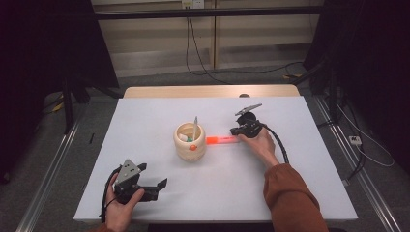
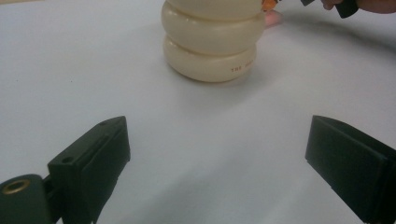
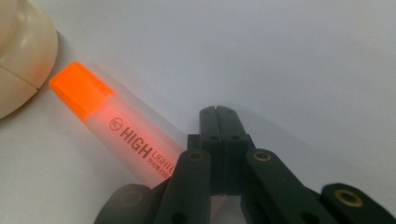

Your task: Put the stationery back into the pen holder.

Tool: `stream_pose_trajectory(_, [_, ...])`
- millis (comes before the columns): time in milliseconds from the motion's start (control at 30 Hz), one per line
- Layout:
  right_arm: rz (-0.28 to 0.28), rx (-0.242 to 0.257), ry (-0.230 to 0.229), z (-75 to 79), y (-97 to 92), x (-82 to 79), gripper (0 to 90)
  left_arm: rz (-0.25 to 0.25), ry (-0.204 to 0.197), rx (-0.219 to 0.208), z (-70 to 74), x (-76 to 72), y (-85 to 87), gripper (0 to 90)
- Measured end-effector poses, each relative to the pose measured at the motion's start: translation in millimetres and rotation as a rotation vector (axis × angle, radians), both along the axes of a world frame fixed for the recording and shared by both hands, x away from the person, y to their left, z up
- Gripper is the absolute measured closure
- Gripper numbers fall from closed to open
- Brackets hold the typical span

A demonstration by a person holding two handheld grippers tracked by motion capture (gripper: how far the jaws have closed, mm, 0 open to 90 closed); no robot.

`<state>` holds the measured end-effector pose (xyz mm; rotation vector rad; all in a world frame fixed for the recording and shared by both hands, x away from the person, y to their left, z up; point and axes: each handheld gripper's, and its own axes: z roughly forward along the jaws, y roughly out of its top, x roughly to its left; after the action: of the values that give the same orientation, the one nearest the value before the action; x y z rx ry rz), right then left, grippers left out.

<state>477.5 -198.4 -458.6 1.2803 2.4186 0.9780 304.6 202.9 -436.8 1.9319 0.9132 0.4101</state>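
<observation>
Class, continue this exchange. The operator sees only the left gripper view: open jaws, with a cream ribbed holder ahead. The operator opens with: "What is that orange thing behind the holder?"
Observer: An orange highlighter, lying flat on the white table, cap end pointing at the holder.
Operator: Is the right gripper holding it?
Observer: No. The right gripper has its jaws shut tip to tip, and the highlighter lies beside them, not between them.
Operator: Is anything in the holder?
Observer: A pale stick stands up in it, among small items I cannot identify.
</observation>
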Motion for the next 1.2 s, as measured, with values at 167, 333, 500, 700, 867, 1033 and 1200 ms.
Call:
stream_pose_trajectory(167, [0.024, -0.031, -0.015, 1.1, 0.3, -7.5, 90.0, 0.003, -0.001, -0.013, 0.6, -1.9, 1.4, 6.3])
stream_pose_trajectory(333, [0.035, -0.021, 0.007, 2.2, -2.9, -14.0, 90.0, 0.013, 0.005, -0.01, 0.0, -1.1, 2.4, 6.3])
stream_pose_trajectory(500, [0.04, -0.017, 0.021, 3.1, -5.1, -18.9, 90.0, 0.012, 0.002, -0.013, -0.3, -1.2, 2.3, 6.3])
stream_pose_trajectory(700, [0.052, -0.044, 0.026, 5.0, -3.2, -22.4, 90.0, 0.002, 0.004, -0.009, -0.7, -0.9, 2.2, 6.3])
stream_pose_trajectory(867, [0.06, -0.029, 0.023, 4.1, -5.0, -21.4, 90.0, -0.006, 0.006, -0.01, -1.2, -1.0, 2.0, 6.3])
stream_pose_trajectory(1033, [0.066, -0.041, 0.011, 6.2, -4.8, -20.7, 90.0, 0.002, 0.018, -0.003, -0.9, -0.2, 3.3, 6.3])
stream_pose_trajectory(1200, [0.062, 0.0, -0.004, 11.3, -12.9, -20.0, 81.8, 0.007, 0.014, -0.003, -1.3, -0.3, 2.7, 6.3])
